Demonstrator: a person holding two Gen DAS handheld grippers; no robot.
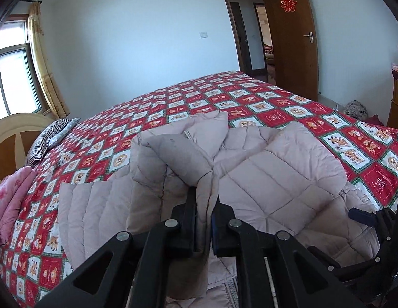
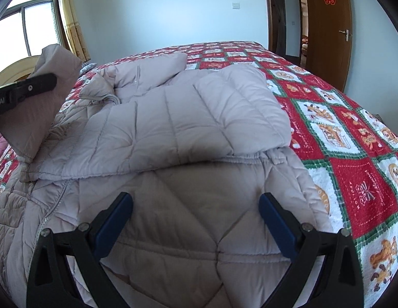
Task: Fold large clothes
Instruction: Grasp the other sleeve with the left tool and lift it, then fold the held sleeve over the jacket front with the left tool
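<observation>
Left wrist view: left gripper (image 1: pixel 204 200) is pinching the coat's sleeve (image 1: pixel 173 154) between nearly closed jaws, carrying it over the coat body (image 1: pixel 270 179). Right gripper (image 2: pixel 196 202) is hovering wide open, holding nothing, above the hem. Next, likely: lay sleeve flat, release.

Bright daylight from window (image 1: pixel 16 77); sharp centre, fisheye-bent, dark corners.

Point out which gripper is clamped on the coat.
The left gripper: its jaws pinch a fold of the pale quilted coat. The right gripper stands wide open above it.
</observation>
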